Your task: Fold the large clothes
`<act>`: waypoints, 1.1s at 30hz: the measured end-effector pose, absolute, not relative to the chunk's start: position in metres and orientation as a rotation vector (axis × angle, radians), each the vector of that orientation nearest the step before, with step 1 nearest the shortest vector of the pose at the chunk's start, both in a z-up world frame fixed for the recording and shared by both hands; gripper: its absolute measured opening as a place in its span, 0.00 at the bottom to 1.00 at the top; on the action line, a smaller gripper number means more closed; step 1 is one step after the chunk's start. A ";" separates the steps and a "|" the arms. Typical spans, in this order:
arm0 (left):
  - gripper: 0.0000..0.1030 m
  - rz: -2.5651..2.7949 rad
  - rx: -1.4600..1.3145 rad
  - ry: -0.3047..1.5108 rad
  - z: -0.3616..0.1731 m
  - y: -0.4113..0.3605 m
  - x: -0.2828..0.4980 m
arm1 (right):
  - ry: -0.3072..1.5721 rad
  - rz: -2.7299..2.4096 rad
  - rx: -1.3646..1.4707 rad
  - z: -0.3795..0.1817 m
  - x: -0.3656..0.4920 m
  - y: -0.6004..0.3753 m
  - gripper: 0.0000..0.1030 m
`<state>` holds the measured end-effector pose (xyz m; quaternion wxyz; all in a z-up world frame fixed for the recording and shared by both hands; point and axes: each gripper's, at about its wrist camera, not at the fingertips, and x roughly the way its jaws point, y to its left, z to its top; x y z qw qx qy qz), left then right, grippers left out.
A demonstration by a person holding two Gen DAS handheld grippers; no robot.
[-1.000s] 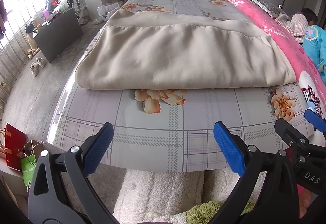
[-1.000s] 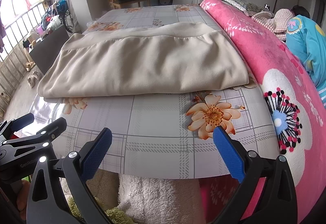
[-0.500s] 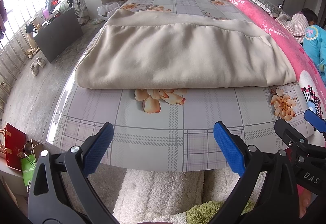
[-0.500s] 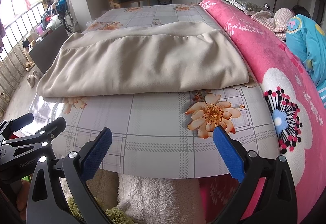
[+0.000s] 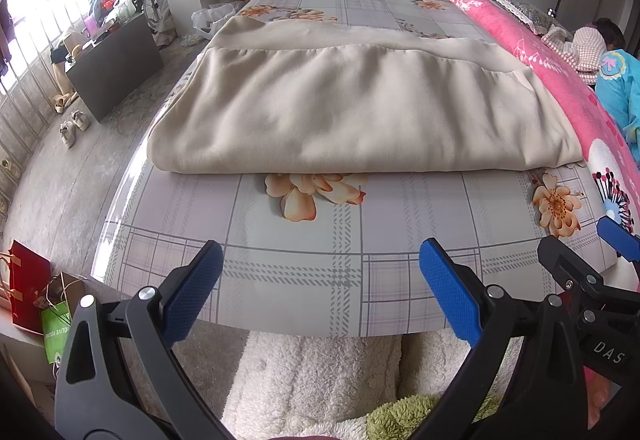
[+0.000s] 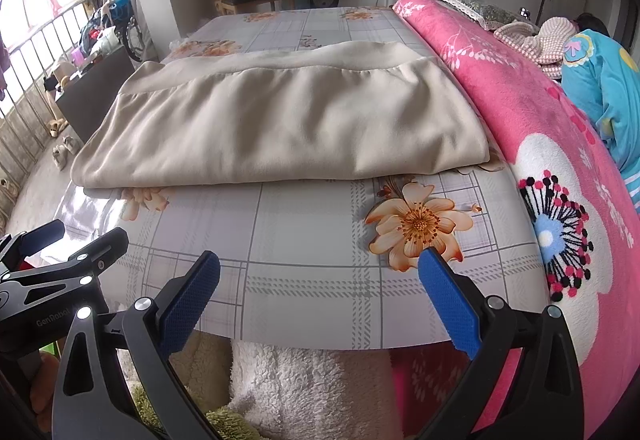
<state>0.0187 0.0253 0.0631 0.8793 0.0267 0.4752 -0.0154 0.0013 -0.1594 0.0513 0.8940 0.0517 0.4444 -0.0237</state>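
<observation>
On the far left, past the bed's edge, a red bag (image 5: 25, 287) is cut off by the picture's rim, and the left claw (image 5: 318, 290) hangs wide open over the near edge of the bed (image 5: 280, 252), holding nothing. In the middle the big beige cloth (image 5: 356, 112) lies folded flat on the bed, hiding most of a printed flower (image 5: 316, 192) under its near edge. To the right the right claw (image 6: 319, 292) is wide open and empty too, and a pink blanket (image 6: 560, 168) hides that side of the bed
</observation>
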 end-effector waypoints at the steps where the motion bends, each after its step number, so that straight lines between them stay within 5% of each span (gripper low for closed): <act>1: 0.92 -0.032 0.056 0.991 0.063 0.025 0.019 | 0.921 -0.049 0.107 0.052 0.001 -0.160 0.94; 33: 0.92 -0.030 0.056 0.989 0.063 0.026 0.018 | 0.925 -0.048 0.104 0.050 0.000 -0.159 0.94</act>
